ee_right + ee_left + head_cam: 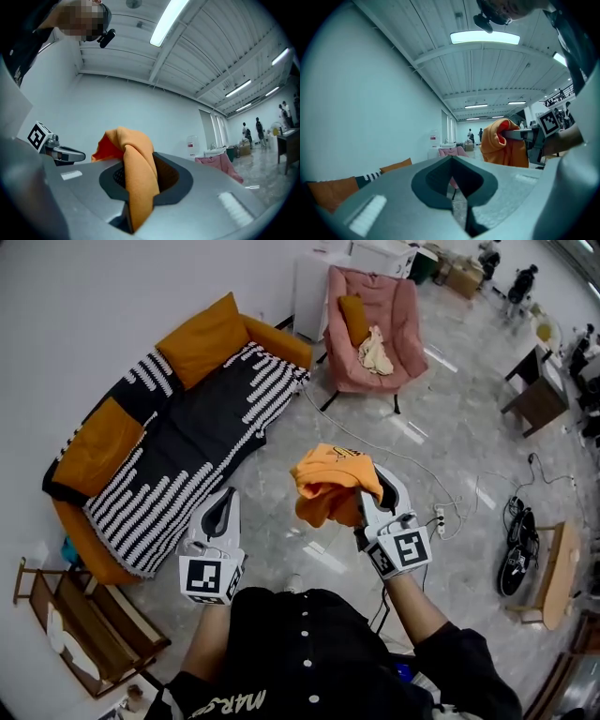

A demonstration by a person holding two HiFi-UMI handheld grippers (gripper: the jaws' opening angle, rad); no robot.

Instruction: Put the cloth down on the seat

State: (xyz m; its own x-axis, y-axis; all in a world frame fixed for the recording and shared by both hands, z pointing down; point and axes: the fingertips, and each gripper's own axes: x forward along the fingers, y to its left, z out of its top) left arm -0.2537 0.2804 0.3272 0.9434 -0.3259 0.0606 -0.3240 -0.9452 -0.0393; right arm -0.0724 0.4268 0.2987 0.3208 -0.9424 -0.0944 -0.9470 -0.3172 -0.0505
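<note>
Cloth [139, 187] seemingly pinched in right tool [370, 486]

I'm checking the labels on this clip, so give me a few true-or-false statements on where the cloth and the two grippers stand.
1. The right gripper is shut on the orange cloth. True.
2. The left gripper grips the cloth too. False: it holds nothing and is apart from the cloth.
3. The orange cloth lies on the sofa. False: it hangs from the right gripper above the floor.
4. A pale rag lies on the seat of the pink armchair. True.
</note>
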